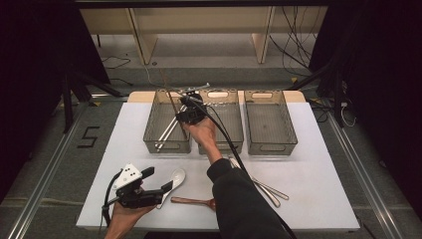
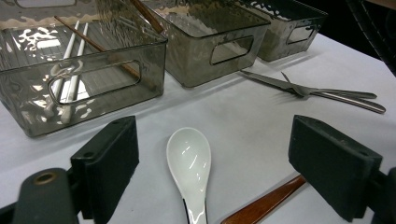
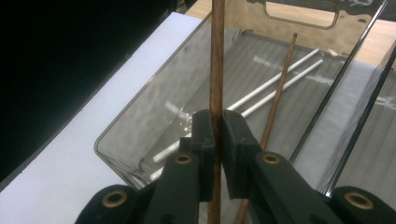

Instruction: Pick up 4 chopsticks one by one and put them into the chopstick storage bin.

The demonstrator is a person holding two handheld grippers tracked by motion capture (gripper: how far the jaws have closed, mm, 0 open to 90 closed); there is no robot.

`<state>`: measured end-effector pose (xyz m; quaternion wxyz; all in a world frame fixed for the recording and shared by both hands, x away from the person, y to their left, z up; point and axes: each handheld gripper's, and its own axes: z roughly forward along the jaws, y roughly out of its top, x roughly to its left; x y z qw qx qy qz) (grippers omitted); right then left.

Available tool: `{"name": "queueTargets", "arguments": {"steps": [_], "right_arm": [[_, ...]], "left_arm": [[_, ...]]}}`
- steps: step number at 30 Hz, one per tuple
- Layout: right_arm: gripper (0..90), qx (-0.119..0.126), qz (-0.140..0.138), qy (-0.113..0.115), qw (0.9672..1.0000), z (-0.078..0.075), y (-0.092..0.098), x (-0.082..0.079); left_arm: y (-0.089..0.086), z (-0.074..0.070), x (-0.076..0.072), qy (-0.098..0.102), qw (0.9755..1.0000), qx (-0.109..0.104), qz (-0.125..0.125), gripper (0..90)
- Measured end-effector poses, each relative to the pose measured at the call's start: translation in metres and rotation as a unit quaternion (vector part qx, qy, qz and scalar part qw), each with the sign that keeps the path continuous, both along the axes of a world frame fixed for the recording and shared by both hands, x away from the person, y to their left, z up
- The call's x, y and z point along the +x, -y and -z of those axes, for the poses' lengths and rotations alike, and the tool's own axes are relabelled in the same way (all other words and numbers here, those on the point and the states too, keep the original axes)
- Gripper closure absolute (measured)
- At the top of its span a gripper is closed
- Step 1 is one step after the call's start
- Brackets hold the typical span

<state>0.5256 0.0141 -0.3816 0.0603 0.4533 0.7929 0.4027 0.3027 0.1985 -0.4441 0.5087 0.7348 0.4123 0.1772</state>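
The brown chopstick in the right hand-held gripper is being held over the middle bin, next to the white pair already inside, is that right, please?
Not quite: the brown chopstick clamped in the right hand-held gripper is over the left bin, not the middle one. The right gripper view shows the white pair lying in that same bin, as you said.

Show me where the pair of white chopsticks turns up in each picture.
High view: white chopsticks lie slantwise in the left grey bin, left of centre.
Left gripper view: upper left, inside that bin.
Right gripper view: right of centre, beyond the brown chopstick clamped in the right tongs.
Shared landmark: the left grey bin.
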Motion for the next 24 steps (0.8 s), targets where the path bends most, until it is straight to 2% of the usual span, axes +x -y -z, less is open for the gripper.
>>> {"name": "queueTargets", "arguments": {"steps": [13, 17, 20, 24], "right_arm": [[84.6, -0.007, 0.0, -0.01, 0.9999, 0.01, -0.006, 0.002], [83.1, -0.01, 0.01, -0.013, 0.9998, 0.012, -0.006, 0.002], [71.4, -0.012, 0.008, -0.023, 0.9996, 0.014, -0.007, 0.002], [64.3, -0.009, 0.005, -0.024, 0.9997, 0.013, -0.005, 0.002]], "left_arm": [[0.0, 0.0, 0.0, 0.0, 1.0, -0.001, 0.001, 15.8], [0.0, 0.0, 0.0, 0.0, 1.0, -0.001, 0.002, 15.8], [0.0, 0.0, 0.0, 0.0, 1.0, -0.001, 0.002, 15.8], [0.0, 0.0, 0.0, 0.0, 1.0, -0.001, 0.001, 15.8]]}}
